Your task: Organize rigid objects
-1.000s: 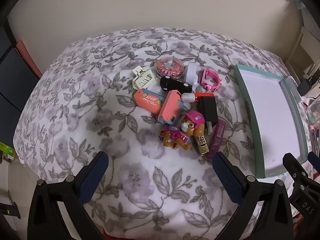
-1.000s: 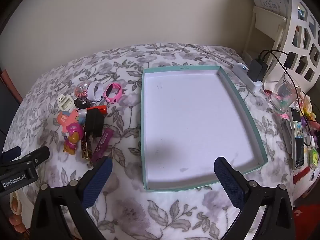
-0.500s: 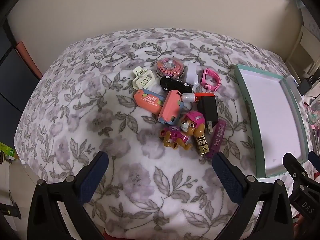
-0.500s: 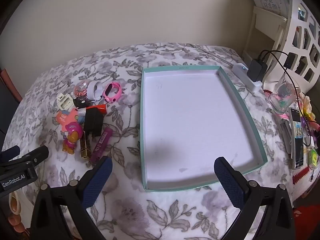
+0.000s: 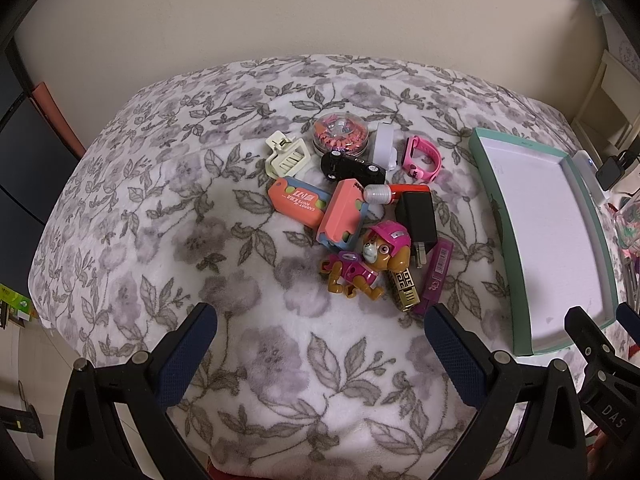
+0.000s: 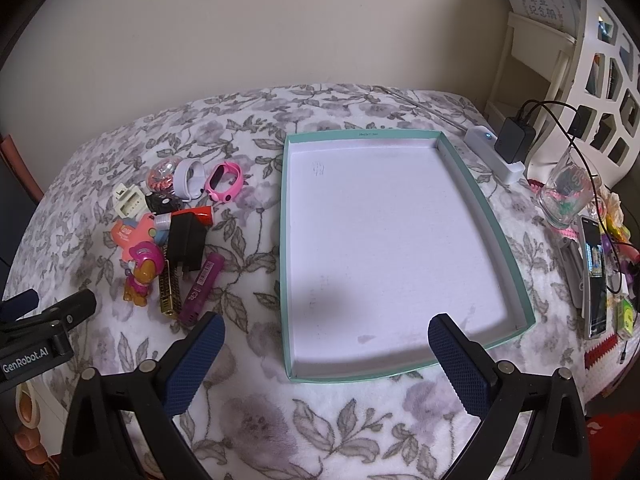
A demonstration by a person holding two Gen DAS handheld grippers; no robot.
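Observation:
A pile of small rigid objects lies on the floral blanket: a pink puppy toy, a black charger, a purple tube, a gold bar, orange cases, a black toy car, a cream hair clip, a pink watch. The pile also shows in the right wrist view. An empty teal-rimmed white tray lies to its right. My left gripper is open, above the blanket in front of the pile. My right gripper is open over the tray's near edge.
A power strip with a black adapter, a glass, a phone and small clutter sit right of the tray. A wall stands behind the bed. A white shelf stands at the far right.
The views have shifted only slightly; both grippers stay open and nothing on the blanket has moved.

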